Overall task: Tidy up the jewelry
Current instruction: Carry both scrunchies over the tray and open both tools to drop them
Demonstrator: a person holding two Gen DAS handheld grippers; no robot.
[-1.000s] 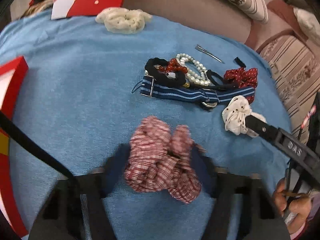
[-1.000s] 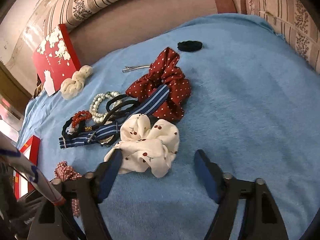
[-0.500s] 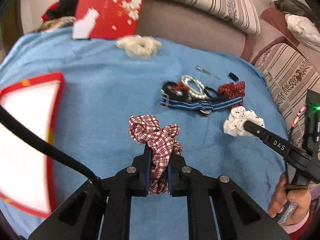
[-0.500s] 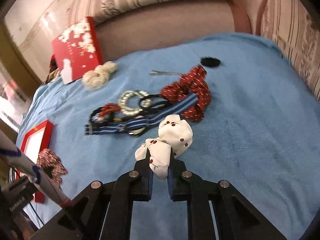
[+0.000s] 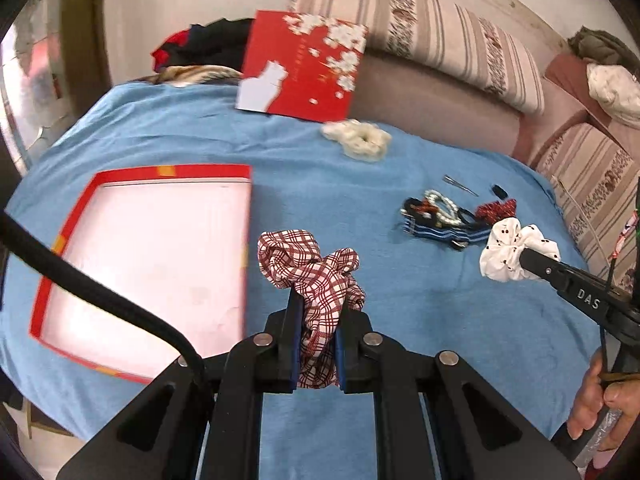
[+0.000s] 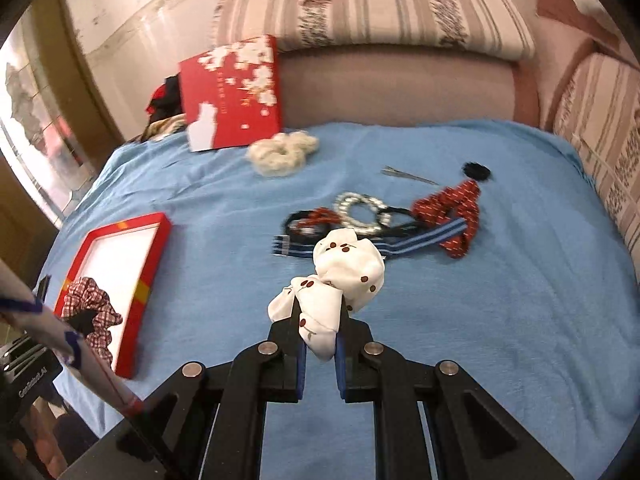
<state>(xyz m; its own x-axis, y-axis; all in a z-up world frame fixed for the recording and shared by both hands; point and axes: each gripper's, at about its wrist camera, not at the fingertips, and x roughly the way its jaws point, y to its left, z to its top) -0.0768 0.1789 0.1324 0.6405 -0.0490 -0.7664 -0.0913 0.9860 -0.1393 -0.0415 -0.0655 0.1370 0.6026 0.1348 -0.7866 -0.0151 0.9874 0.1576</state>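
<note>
Left gripper [image 5: 316, 344] pinches the plaid scrunchie [image 5: 312, 276]; right gripper [image 6: 318, 344] pinches the cherry scrunchie [image 6: 344, 276]. Slack fabric could slip free before reaching the red tray [image 5: 168, 170].

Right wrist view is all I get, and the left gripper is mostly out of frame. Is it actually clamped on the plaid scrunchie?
Observer: Yes. The left wrist view shows the left gripper shut on the plaid scrunchie, with fabric pinched between both blue pads.
Operator: Anything around my right gripper that I can't see?
Observer: The left wrist view shows the person's hand wrapped around the handle of the right gripper, at the lower right edge of the picture.
</note>
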